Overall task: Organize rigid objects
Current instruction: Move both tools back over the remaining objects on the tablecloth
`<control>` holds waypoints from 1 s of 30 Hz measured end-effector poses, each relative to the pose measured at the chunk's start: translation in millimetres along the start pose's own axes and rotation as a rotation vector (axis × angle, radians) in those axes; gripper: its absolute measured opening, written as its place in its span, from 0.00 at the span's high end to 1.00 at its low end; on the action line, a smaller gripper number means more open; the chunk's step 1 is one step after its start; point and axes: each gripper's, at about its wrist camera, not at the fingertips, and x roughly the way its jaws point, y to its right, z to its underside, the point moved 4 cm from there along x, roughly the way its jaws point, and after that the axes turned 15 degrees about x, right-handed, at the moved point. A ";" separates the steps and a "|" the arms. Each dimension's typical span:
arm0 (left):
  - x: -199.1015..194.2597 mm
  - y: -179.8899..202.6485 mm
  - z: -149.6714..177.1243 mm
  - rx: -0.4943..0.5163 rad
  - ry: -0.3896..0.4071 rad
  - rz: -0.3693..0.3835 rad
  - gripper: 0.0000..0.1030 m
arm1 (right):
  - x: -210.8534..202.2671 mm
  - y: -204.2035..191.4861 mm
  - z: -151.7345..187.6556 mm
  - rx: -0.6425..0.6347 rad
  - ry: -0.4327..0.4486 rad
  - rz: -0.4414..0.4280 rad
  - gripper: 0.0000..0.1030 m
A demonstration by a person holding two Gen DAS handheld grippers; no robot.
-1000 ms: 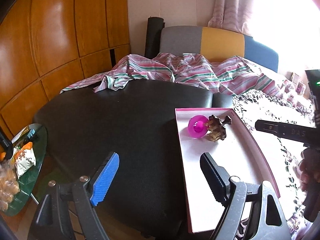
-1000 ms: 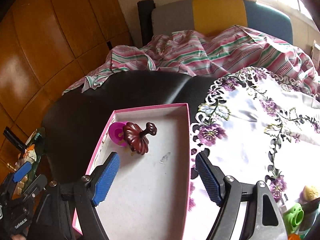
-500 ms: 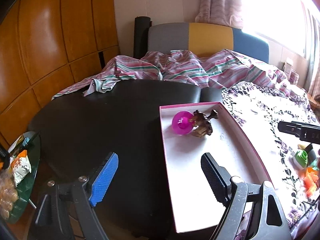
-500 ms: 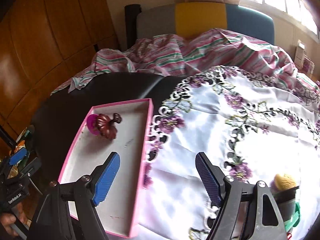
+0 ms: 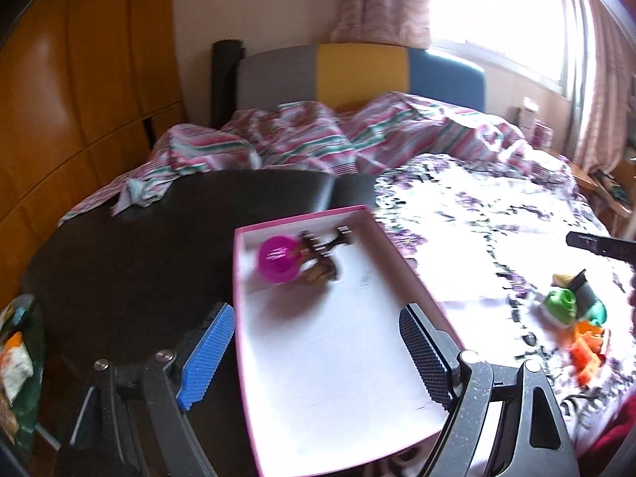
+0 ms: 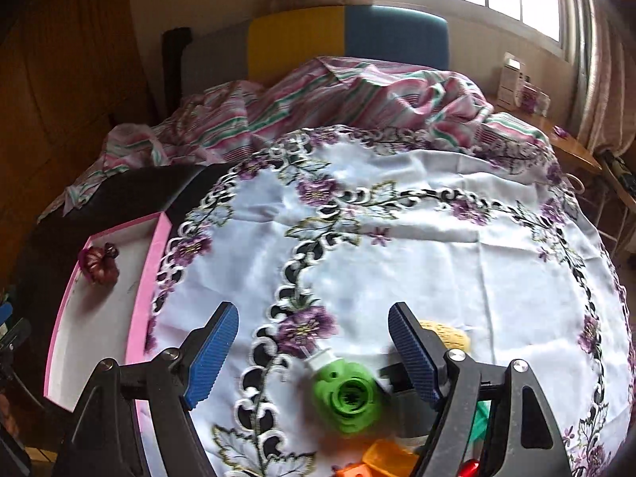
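Progress: judging by the layout, partly done; two pieces already sit in the pink tray point(image 5: 401, 274), several are still loose on the embroidered cloth point(image 6: 417, 246).
Done: a magenta ball point(image 5: 277, 259) and a dark brown pumpkin ornament point(image 6: 99, 266) lie touching each other at the tray's far end, near its far left corner.
Left: a green toy piece point(image 6: 345, 396), a yellow textured piece point(image 6: 447, 336), orange blocks point(image 5: 587, 351) and some darker bits, clustered at the near edge of the cloth.
Tray: shallow, white inside with a pink rim, on the black surface point(image 5: 139, 254), its right side against the cloth's left edge.
Green piece: hard plastic, round, with a ribbed hole in its face and a white neck; blurred.
Right gripper point(image 6: 314, 351): jaws released, nothing in them, hanging above the cluster, the green piece just below the gap.
Left gripper point(image 5: 314, 351): jaws released and empty, straddling the tray's near end.
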 end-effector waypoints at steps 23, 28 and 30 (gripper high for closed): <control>60.8 196.5 -32.5 0.159 -0.145 0.520 0.19 | 7.1 112.6 -11.1 0.392 -0.007 0.064 0.23; 69.0 206.2 -33.7 0.167 -0.170 0.515 0.19 | 6.5 110.5 -11.4 0.386 -0.014 0.049 0.23; 72.6 210.5 -34.5 0.157 -0.182 0.531 0.19 | 5.8 111.5 -11.7 0.389 -0.013 0.054 0.23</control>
